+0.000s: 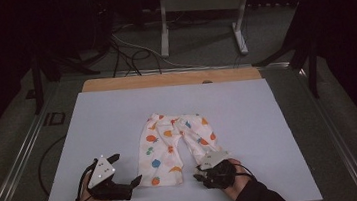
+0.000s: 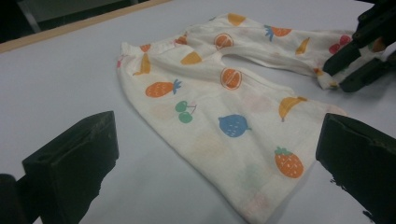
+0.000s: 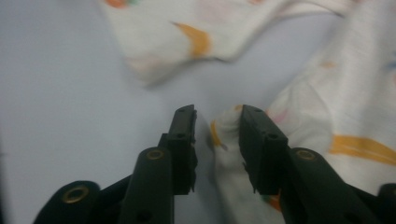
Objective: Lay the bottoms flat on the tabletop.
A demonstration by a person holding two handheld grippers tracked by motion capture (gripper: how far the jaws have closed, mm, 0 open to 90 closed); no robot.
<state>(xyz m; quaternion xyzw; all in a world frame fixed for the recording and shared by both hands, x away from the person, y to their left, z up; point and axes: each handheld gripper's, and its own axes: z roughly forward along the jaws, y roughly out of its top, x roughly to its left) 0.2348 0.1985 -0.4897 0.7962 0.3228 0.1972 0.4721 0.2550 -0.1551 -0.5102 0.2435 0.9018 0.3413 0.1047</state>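
The little white pants (image 1: pixel 171 144) with bright fruit pictures lie flat on the table (image 1: pixel 94 129). A bunched-up leg hem sits between the right gripper's (image 3: pixel 217 122) jaws, not squeezed yet. The left gripper (image 1: pixel 126 174) gapes wide, pants ahead of its jaws.

The white rectangular table top (image 1: pixel 118 117) is evenly lit from above, while the room around it falls into deep darkness. Shadows on it are soft. In the right gripper view, the fruit-printed white cotton trousers (image 3: pixel 355 93) are blurred and out of focus.
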